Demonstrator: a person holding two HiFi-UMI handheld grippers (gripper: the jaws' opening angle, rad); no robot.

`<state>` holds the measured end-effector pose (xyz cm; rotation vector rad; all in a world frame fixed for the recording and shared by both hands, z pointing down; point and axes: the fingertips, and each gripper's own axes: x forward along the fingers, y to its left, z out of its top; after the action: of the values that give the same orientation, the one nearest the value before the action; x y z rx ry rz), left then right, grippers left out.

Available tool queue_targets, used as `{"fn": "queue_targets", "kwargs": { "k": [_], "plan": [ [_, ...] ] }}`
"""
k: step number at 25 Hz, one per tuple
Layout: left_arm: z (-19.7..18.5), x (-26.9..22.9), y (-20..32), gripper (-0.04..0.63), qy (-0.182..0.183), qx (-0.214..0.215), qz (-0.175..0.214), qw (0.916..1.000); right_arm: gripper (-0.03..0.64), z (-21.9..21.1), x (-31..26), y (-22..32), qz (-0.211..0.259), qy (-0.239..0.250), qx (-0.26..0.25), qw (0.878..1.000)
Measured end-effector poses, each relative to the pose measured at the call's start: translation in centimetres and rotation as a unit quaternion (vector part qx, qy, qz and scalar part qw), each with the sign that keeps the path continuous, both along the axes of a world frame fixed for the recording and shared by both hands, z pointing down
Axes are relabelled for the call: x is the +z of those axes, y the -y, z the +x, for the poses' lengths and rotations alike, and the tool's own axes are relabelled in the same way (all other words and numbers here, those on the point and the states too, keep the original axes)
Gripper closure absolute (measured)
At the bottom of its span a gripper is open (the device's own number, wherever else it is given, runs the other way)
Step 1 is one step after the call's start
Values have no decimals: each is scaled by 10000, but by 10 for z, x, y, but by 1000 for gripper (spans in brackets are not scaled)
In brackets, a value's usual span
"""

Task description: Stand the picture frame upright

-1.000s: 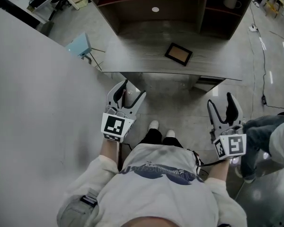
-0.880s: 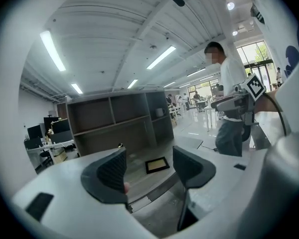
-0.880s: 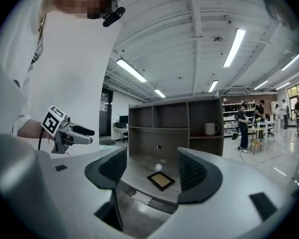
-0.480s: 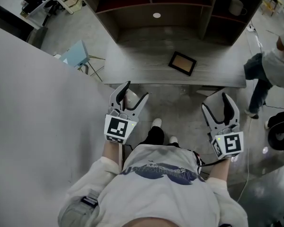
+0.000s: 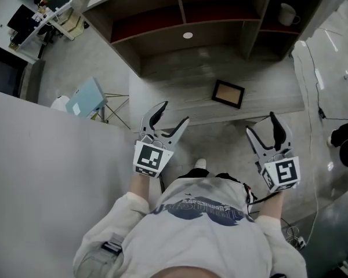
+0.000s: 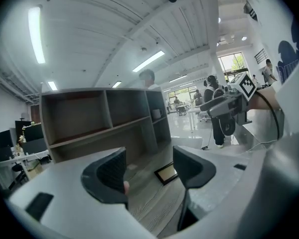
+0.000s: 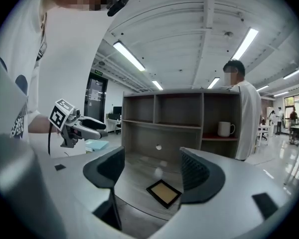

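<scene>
Seen from above. Nearest is the person's pale top (image 5: 197, 225). The L gripper (image 5: 174, 113) and R gripper (image 5: 260, 122) are held out ahead, well apart, near the front edge of the desk (image 5: 174, 80). L jaws are apart w/ nothing btwn them. R jaws are also apart and have just been opening, nothing btwn them. Beyond, the frame (image 5: 228, 94) lies flat on the desk, dark border, tan centre, untouched, nearer the R gripper. Behind it is a shelf unit (image 5: 180, 16) w/ a white mug (image 5: 286, 14) in its right compartment.
</scene>
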<state>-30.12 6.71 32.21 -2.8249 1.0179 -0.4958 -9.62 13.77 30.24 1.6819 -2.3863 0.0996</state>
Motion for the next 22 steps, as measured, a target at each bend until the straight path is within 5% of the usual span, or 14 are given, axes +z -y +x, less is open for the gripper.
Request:
{"fn": "queue_targets", "kwargs": {
  "k": [10,22],
  "plan": [
    [19,32,29,307,155,612,-395,9972,291,-2,26,26,-528,112,171,9984],
    [64,49,75,295,491,415,-548,9964,276,47,56,83,-958,461,-412,9935]
  ]
}}
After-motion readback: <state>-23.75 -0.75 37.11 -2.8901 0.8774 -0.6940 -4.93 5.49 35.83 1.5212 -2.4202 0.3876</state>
